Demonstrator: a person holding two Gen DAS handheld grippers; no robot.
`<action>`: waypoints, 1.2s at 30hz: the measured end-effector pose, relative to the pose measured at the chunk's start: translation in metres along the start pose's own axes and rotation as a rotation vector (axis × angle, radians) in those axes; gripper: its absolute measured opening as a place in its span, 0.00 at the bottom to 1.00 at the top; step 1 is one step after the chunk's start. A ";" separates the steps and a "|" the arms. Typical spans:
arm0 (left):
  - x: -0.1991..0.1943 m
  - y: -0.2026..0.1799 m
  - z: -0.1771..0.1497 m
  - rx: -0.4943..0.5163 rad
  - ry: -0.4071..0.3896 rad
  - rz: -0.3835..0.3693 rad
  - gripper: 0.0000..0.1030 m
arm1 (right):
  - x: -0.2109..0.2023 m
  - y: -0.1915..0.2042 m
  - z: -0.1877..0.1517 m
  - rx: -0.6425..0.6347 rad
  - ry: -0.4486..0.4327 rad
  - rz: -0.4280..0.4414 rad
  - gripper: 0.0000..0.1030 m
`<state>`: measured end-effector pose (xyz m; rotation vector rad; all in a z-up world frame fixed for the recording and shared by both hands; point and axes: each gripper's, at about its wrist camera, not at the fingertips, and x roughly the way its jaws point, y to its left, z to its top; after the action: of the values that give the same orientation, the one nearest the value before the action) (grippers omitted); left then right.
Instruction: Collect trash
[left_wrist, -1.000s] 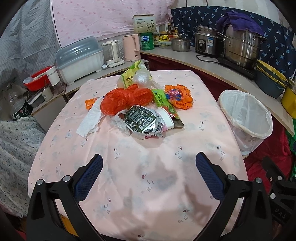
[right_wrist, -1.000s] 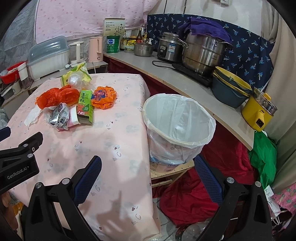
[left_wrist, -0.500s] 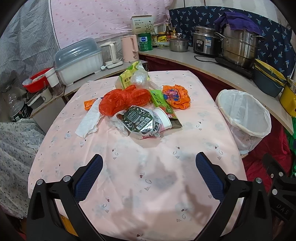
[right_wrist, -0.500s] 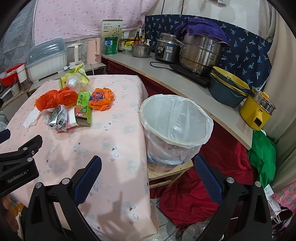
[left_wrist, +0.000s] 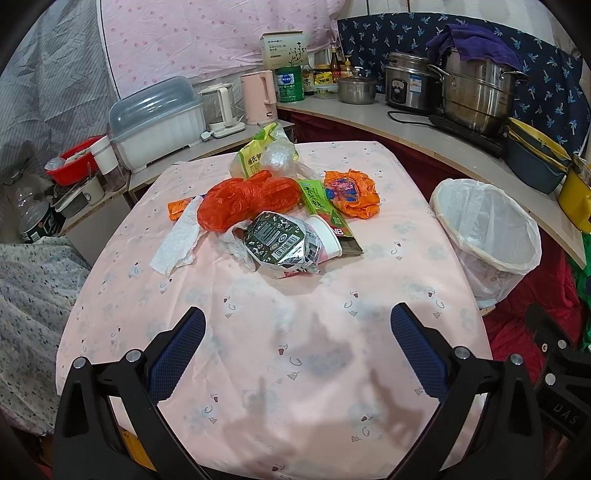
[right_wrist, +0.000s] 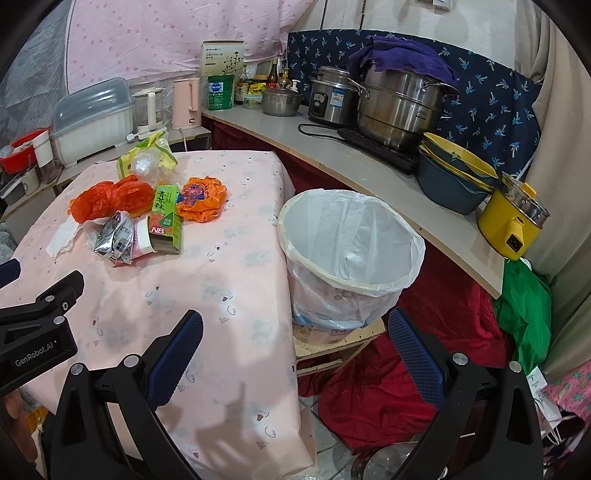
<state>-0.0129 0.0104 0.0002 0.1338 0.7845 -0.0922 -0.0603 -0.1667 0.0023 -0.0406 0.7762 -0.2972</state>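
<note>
A pile of trash lies mid-table: a foil wrapper (left_wrist: 277, 242), a paper cup (left_wrist: 325, 238), a green carton (left_wrist: 325, 210), a red plastic bag (left_wrist: 245, 201), an orange wrapper (left_wrist: 352, 192), a white tissue (left_wrist: 179, 238) and a yellow-green bag (left_wrist: 260, 157). The pile also shows in the right wrist view, with the carton (right_wrist: 165, 218) in front. A bin with a white liner (left_wrist: 484, 229) (right_wrist: 351, 240) stands right of the table. My left gripper (left_wrist: 297, 339) is open and empty, short of the pile. My right gripper (right_wrist: 295, 341) is open and empty over the table's right edge, near the bin.
The table has a pink cloth (left_wrist: 295, 332). A counter (right_wrist: 369, 162) behind the bin carries pots, bowls and a yellow cooker (right_wrist: 513, 218). A dish box (left_wrist: 159, 125) and kettles stand at the far left. Red cloth (right_wrist: 380, 380) lies on the floor under the bin.
Both views have shifted slightly; the pile and the bin sit a little lower and nearer. Both grippers stay open and empty.
</note>
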 end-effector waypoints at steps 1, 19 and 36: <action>0.000 0.000 0.000 0.000 0.000 0.000 0.93 | 0.000 0.000 0.000 -0.001 0.000 0.000 0.93; 0.000 0.000 0.000 -0.001 -0.002 0.000 0.93 | 0.000 0.000 -0.001 -0.001 -0.001 0.001 0.93; 0.001 -0.002 0.010 -0.002 -0.005 -0.024 0.93 | 0.005 -0.011 0.008 0.042 -0.018 -0.014 0.93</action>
<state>-0.0056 0.0065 0.0061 0.1223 0.7818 -0.1149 -0.0537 -0.1788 0.0063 -0.0094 0.7524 -0.3260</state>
